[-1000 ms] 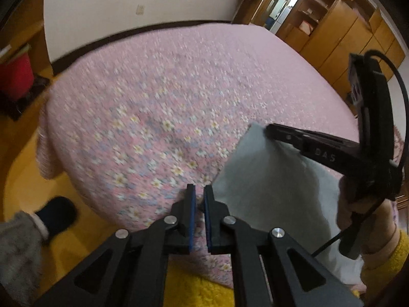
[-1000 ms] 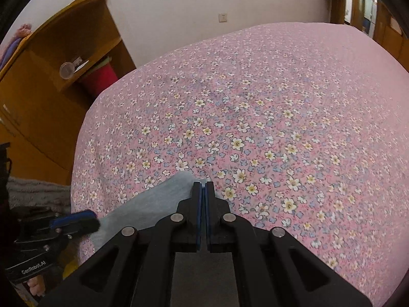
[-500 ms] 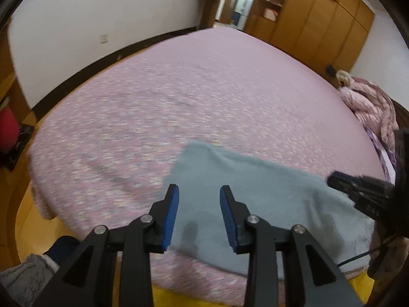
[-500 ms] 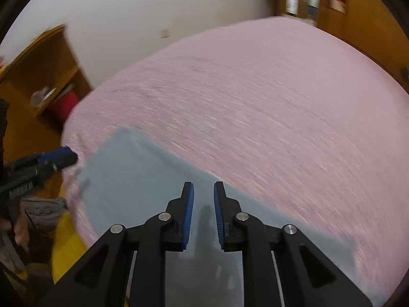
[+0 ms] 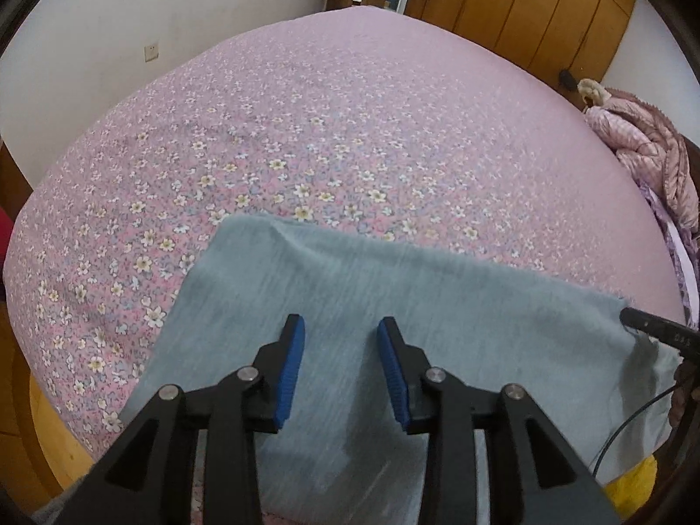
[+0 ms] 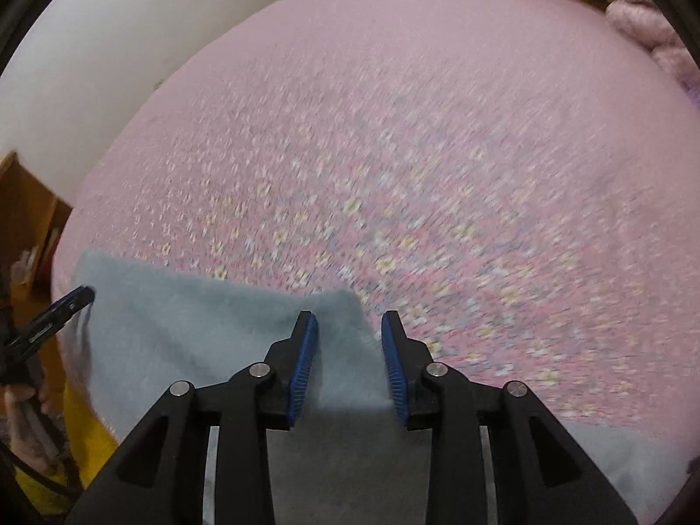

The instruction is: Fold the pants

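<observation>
Both claws, the left claw point(image 5: 341, 341) and right claw point(image 6: 349, 337), are being held spread (gripping nothing) above the pants point(image 5: 393, 306) lying flat at the bed's point(image 5: 350, 131) near edge, where matching corners should be pinched evenly.

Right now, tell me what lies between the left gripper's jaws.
Only the grey pants, lying flat on the floral bedspread beneath the open left gripper; left wrist view.

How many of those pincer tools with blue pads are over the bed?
2. The left gripper hovers open over the grey pants; the right gripper hovers open at the pants' right end.
</observation>
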Motion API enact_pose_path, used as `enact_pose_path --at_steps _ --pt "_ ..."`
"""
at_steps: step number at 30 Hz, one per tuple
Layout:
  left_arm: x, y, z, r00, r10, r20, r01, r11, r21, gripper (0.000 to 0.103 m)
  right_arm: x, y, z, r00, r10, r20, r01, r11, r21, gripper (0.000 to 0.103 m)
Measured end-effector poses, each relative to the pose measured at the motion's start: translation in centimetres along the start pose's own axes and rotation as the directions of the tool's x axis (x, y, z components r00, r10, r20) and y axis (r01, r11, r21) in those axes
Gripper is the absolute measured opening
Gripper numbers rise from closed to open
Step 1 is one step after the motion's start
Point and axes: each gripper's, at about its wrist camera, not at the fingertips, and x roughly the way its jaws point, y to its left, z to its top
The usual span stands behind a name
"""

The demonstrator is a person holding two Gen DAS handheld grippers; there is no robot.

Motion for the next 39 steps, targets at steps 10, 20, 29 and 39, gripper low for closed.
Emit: enact_pose_path --at_steps 10,20,29,39 --pt "1.6 -1.1 0.5 1.000 0.023 0.008 -0.023 1.000 0.007 0.038 -0.3 0.9 0.8 0.996 0.012 0.085 -0.009 0.999 -0.037 0.010" --pt "1.4 -2.3 0.2 0.999 0.045 0.011 -0.045 0.998 0.033 0.038 0.1 -0.2 2.3 0.994 -0.016 0.110 0.012 0.999 0.033 0.012" --pt "-0.7 -8.1 1.8 0.995 -0.088 0.051 0.081 0.989 0.121 0.038 -9.9 -3.2 -3.5 0.962 -0.142 0.234 0.122 0.988 0.098 0.030" --pt "-0.4 -18.7 1.9 0.966 -0.258 -0.021 0.253 0.923 0.292 0.038 -14.9 -8.4 -12.2 0.932 -0.296 0.210 0.245 0.940 0.239 0.030"
